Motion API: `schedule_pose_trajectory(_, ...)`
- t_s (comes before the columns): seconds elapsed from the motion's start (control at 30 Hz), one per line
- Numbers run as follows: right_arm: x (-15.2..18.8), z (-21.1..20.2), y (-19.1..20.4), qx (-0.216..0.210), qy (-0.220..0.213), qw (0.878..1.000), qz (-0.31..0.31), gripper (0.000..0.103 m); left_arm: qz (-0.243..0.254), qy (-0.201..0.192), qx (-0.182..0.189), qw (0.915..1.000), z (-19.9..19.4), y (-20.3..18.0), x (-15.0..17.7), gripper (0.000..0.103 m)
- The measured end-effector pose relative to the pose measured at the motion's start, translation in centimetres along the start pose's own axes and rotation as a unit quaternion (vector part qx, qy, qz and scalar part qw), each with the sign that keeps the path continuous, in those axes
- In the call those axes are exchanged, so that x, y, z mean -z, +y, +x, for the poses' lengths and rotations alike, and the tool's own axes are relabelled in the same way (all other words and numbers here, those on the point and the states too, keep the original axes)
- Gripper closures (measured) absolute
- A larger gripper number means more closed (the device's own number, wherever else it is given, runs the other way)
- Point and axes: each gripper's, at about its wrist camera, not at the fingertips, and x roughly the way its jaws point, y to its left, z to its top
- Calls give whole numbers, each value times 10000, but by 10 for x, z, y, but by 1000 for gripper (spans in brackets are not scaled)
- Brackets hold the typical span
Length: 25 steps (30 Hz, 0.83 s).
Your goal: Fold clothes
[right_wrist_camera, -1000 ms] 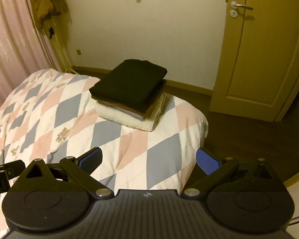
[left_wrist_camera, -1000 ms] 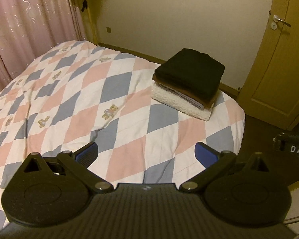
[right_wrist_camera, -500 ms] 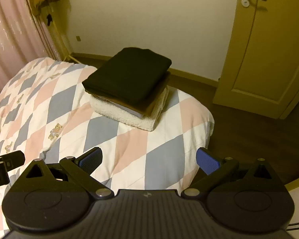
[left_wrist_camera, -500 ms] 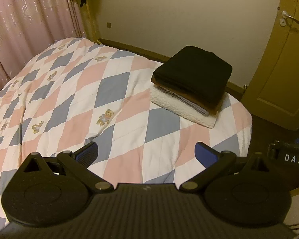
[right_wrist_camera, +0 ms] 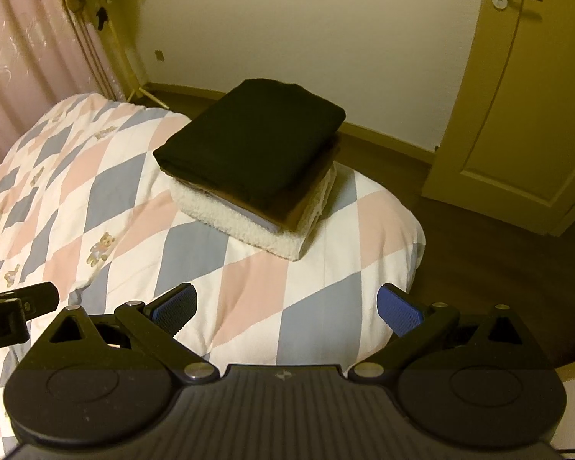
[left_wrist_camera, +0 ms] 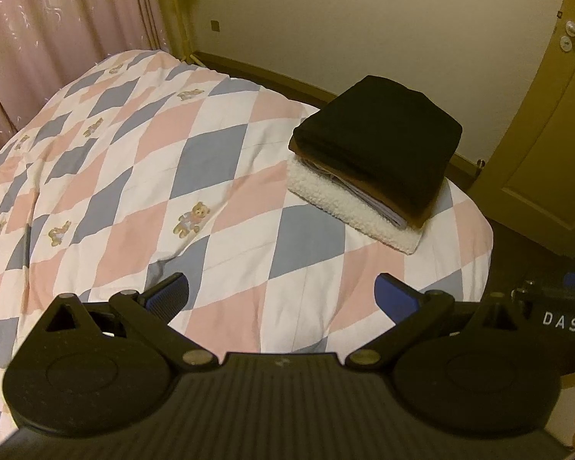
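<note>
A stack of folded clothes (left_wrist_camera: 379,153) (right_wrist_camera: 253,161) rests on the far right part of a bed: a black garment on top, brown and pale layers under it, a white fleecy one at the bottom. Both grippers hover over the near part of the quilt, short of the stack. My left gripper (left_wrist_camera: 281,293) is open and holds nothing. My right gripper (right_wrist_camera: 285,306) is open too, with only quilt between its blue pads (right_wrist_camera: 398,308). The right gripper's body (left_wrist_camera: 556,318) shows at the right edge of the left wrist view.
The bed's diamond-patterned quilt (left_wrist_camera: 153,191) in pink, grey and white spreads left. Pink curtains (left_wrist_camera: 38,38) hang at the left. A closed door (right_wrist_camera: 525,96) stands at the right, with dark wooden floor (right_wrist_camera: 479,237) beyond the bed's edge.
Both grippers have moved forward and tipped down a little toward the bed, so the stack looks larger and nearer. Both stay open. The clothes have not moved.
</note>
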Motion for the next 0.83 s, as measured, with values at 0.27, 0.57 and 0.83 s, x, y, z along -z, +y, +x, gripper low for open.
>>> schedule_pose_trajectory(0.27,-24,22,-8,-30,73,10000,-20,0,88,52,-20,9999,21,-17,-25,1)
schedule_pose_trajectory(0.57,-47,45,-15,-59,135,9998,-92,0,99,72,-82,9999,43,-30,-47,1)
schedule_pose_trajectory(0.83,-59,57,-16,-103,161,9996,-213,0,20,-58,-105,9999,48,-31,-57,1)
